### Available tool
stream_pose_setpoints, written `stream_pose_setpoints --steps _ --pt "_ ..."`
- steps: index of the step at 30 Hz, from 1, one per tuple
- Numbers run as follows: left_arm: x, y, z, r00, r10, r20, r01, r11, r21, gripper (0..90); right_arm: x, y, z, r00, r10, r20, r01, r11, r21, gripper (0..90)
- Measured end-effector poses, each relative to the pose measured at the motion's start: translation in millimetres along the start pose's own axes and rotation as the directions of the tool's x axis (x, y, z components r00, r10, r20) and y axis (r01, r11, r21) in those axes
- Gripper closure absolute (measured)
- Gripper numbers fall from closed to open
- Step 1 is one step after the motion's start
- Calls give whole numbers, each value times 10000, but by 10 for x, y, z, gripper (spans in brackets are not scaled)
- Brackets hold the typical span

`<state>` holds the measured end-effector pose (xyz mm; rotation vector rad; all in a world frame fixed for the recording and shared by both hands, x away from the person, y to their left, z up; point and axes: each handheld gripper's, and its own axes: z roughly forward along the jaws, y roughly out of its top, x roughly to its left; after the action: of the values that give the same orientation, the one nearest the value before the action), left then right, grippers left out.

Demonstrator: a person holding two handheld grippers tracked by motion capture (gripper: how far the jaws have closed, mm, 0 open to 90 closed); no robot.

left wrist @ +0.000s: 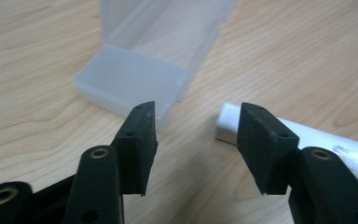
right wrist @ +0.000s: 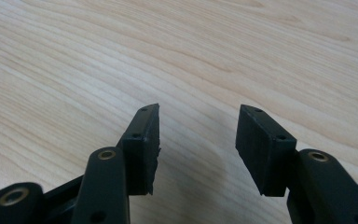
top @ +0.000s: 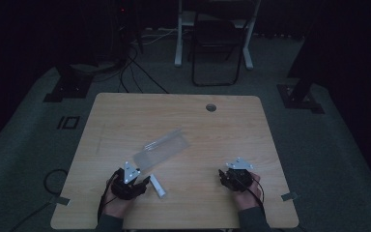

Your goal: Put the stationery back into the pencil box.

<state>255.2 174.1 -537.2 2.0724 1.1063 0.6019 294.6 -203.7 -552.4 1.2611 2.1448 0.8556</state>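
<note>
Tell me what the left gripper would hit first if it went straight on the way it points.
Most likely the frosted clear box: its near end lies just ahead of the left gripper, slightly left of the open jaws' gap. The white bar lies beside the right jaw and might be brushed. Depth is hard to judge.

On the desk (top: pixel 125 121) a long open box (top: pixel 162 149) lay left of centre, running diagonally. A short bar (top: pixel 157 186) lay just beside its near end, to the right. The left gripper (top: pixel 136 180) sat before both; the right gripper (top: pixel 224 176) sat well apart, over bare desk near the front right.
</note>
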Motion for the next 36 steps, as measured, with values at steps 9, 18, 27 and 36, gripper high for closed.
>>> stream_pose_setpoints --steps 9,18,27,36 --pt "-132 28 5 9981 269 563 -269 9996 -8 502 19 -29 8 9993 -206 308 204 9998 92 492" --pt "-251 48 27 9910 74 1337 -86 9999 88 461 45 -33 13 9980 -464 435 458 9988 144 487" --pt "-331 31 50 9888 -77 1493 37 9996 270 384 41 -37 11 9978 -487 455 481 9987 141 484" --pt "-380 42 111 9819 -72 1895 -11 9991 435 336 52 -36 12 9972 -560 499 555 9984 116 479"
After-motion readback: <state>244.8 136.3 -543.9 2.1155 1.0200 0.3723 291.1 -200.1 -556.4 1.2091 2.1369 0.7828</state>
